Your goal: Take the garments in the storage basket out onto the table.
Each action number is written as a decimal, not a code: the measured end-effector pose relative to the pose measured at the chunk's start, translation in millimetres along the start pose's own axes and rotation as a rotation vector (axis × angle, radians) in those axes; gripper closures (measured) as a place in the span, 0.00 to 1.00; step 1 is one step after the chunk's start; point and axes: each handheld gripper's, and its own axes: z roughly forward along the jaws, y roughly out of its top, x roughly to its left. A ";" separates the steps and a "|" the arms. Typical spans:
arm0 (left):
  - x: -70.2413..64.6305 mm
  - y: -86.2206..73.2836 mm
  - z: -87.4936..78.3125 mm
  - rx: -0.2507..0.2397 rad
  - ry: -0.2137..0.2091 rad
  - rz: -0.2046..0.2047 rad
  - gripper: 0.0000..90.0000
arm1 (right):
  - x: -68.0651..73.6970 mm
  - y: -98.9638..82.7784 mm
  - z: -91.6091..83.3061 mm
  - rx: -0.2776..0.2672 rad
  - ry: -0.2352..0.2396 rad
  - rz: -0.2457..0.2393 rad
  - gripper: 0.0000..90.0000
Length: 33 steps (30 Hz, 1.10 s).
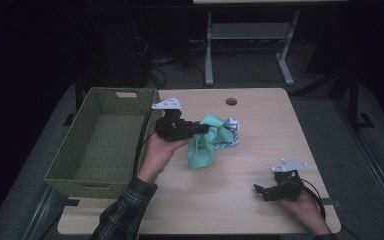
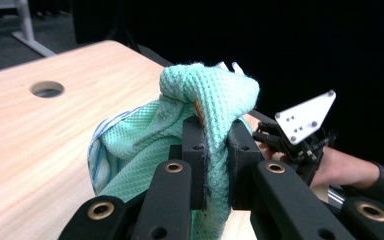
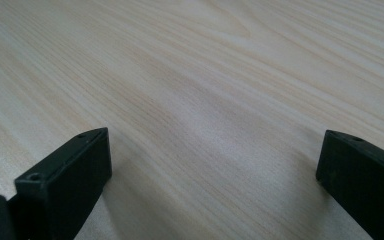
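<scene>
- Pinching a fold of the mint-green waffle-weave cloth (image 2: 200,100) between its two black jaws, my left gripper (image 1: 200,129) is clamped tight on the fabric, with the bunched top standing up above the pads in the left gripper view.
- The cloth is near the middle of the pale wooden tabletop (image 1: 260,150), just right of the olive-green woven rectangular basket (image 1: 100,145); its upper part is lifted, and its lower end appears to touch the tabletop or hang just over it.
- A second piece, a white cloth with blue stripes (image 1: 230,137), lies bunched against the green one on its far right side, and I cannot tell whether it is caught up in my grip.
- My right gripper (image 1: 262,190) rests low at the near right of the tabletop with its jaws spread wide and nothing between them, well apart from the cloth.
- Risk, as I judge it: I hold only a narrow ridge of fabric, so the fold could slip out under the weight of the hanging part if I swing towards the basket.
- Another risk: the striped cloth may drag along, then drop short of the basket or snag on its rim.
- A trailing lower corner could also catch the basket's near wall.
- The cloth has no firm shape; in the high view its long axis runs from the gripped top down towards me, the free end pointing at the near edge of the tabletop.
</scene>
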 end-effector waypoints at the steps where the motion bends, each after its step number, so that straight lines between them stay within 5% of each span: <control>1: -1.1 -1.5 4.1 0.008 -0.005 0.000 0.90 | 0.0 0.0 0.0 0.000 0.000 0.000 0.01; 17: -13.4 -19.4 45.1 0.088 -0.101 0.000 0.90 | -0.3 0.0 0.2 -0.003 -0.001 -0.004 0.01; 23: -4.2 -38.6 70.6 0.167 -0.129 0.005 0.90 | -0.5 0.0 0.2 -0.002 -0.002 -0.007 0.01; 30: 12.7 -58.0 85.1 0.204 -0.127 -0.027 0.90 | -0.5 -0.1 0.1 -0.002 -0.003 -0.007 0.01; 33: 18.1 -63.4 87.2 0.212 -0.105 0.003 0.90 | -0.2 -0.1 0.0 0.001 0.000 -0.003 0.01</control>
